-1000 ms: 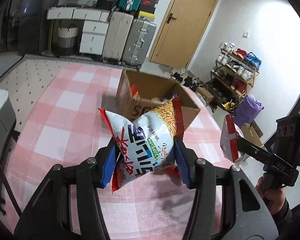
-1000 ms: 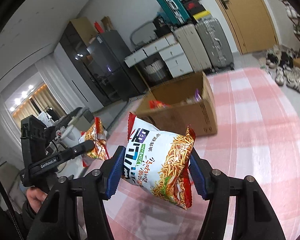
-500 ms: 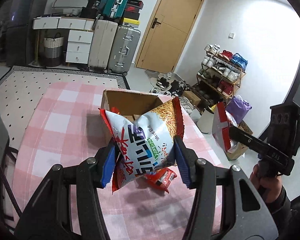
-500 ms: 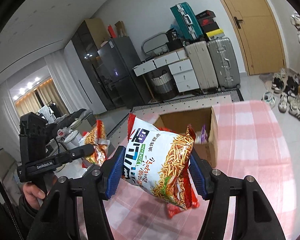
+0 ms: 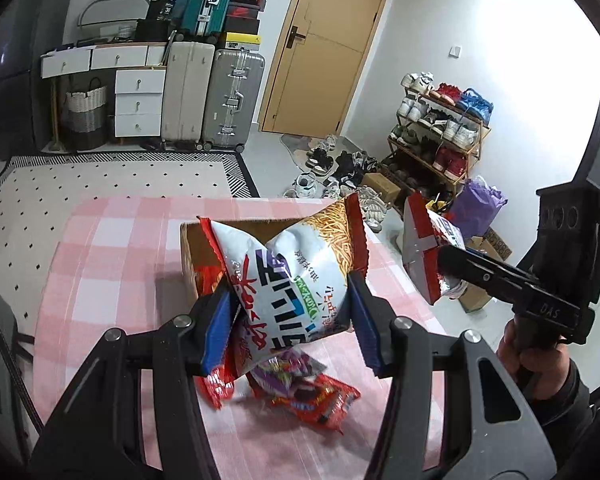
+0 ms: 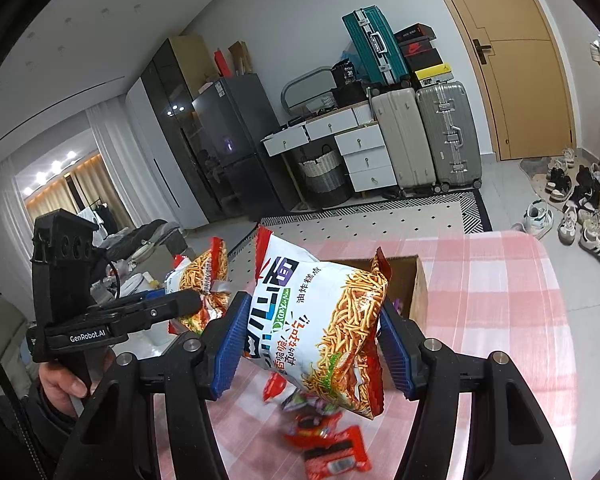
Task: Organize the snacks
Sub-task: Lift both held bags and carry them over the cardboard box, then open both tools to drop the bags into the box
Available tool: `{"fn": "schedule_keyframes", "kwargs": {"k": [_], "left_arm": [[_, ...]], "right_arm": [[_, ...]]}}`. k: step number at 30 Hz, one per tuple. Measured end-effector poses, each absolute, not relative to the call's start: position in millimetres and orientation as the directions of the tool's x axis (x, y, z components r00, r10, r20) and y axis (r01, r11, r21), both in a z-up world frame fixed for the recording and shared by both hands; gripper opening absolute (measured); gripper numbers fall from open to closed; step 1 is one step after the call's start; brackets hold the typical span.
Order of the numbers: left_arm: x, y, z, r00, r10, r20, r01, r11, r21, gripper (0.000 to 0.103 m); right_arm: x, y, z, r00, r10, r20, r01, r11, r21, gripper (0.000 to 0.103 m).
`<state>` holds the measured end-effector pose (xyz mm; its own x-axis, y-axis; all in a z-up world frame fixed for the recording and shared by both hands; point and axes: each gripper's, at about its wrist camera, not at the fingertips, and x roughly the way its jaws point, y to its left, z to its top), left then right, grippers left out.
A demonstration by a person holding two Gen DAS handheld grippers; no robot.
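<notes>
My left gripper (image 5: 288, 320) is shut on a white and red noodle snack bag (image 5: 292, 276), held high above the pink checked table (image 5: 112, 256). My right gripper (image 6: 312, 344) is shut on a second bag of the same kind (image 6: 320, 312). Each gripper shows in the other's view, the right one (image 5: 452, 260) and the left one (image 6: 196, 300). The open cardboard box (image 5: 190, 248) stands on the table behind the bags, also in the right wrist view (image 6: 418, 288). Several small red and purple packets (image 5: 316, 396) lie on the table below, also in the right wrist view (image 6: 332, 452).
The table's far edge (image 5: 160, 200) meets a dotted rug. Suitcases (image 5: 212, 96), white drawers and a wooden door stand at the back. A shoe rack (image 5: 440, 128) and shoes are on the floor to the right. A dark fridge (image 6: 236, 148) is at the left.
Both grippers have risen and pulled back with their bags, so the box looks smaller and farther. Loose packets on the table have come into view below.
</notes>
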<state>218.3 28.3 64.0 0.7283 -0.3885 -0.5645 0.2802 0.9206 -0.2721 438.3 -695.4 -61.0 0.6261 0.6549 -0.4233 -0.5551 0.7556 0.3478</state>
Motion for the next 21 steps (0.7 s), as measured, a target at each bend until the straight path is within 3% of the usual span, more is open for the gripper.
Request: {"fn": "schedule_keyframes", "kwargs": {"k": [10, 21], "left_arm": [[308, 14, 67, 0.720, -0.368, -0.589, 0.266, 0.929, -0.256, 0.051], [381, 6, 12, 0.666, -0.367, -0.649, 0.243, 0.930, -0.277, 0.051]], "right_arm": [[501, -681, -56, 0.623, 0.640, -0.451, -0.554, 0.767, 0.324, 0.062], [543, -653, -87, 0.591, 0.625, -0.510, -0.564, 0.772, 0.292, 0.062]]}}
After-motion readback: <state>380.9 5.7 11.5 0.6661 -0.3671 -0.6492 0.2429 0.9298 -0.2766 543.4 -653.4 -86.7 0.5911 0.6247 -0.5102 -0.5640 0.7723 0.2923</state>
